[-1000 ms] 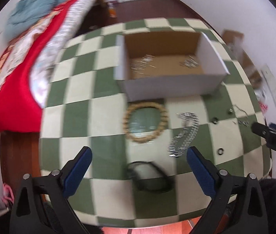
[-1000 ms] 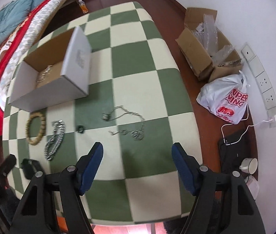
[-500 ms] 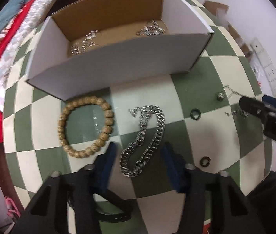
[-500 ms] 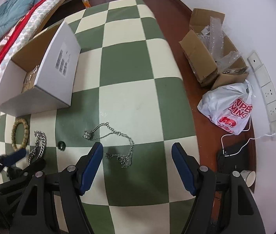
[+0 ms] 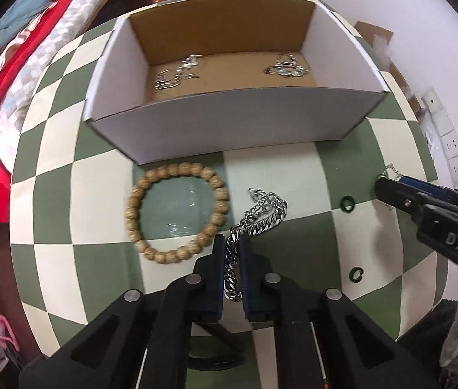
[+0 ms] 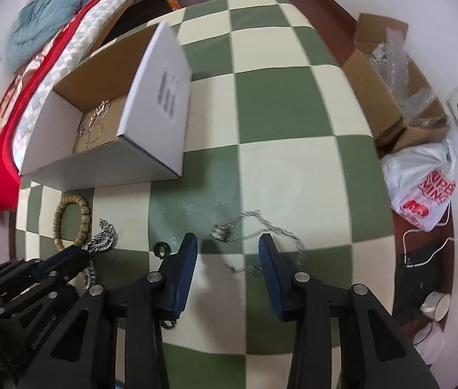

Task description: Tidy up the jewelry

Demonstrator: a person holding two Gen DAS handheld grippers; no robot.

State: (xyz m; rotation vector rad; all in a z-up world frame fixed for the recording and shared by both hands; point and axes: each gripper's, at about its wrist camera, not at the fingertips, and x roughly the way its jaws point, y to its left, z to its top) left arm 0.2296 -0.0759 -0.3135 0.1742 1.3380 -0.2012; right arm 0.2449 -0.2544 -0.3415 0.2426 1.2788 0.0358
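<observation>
Left gripper [image 5: 231, 243]: I have its fingers pressed together on the steel chain bracelet [image 5: 258, 214], pinching the near end of it; the rest of the chain lies on the table [image 5: 51, 194], near the middle of its near edge.
Right gripper [image 6: 227, 246]: its fingers stand spread, with nothing between them, over the thin necklace [image 6: 261, 236], toward the right edge of the table.
Step in hand: I judge that I am picking up the bracelet to carry it to the box [image 5: 229, 129].
How to do it well: I should lift straight up until the hanging links are free, then pass above the near wall of the box, so the chain does not catch on it or drag the bead bracelet [image 5: 177, 210] just beside it.
Box: it stands toward the far edge, open, with two silver pieces already inside.
Left wrist view only: both pieces in the box, and two small dark rings [image 5: 346, 202] near the right gripper.
Right wrist view only: the whole necklace with its pendant, and a label on the side of the box.
</observation>
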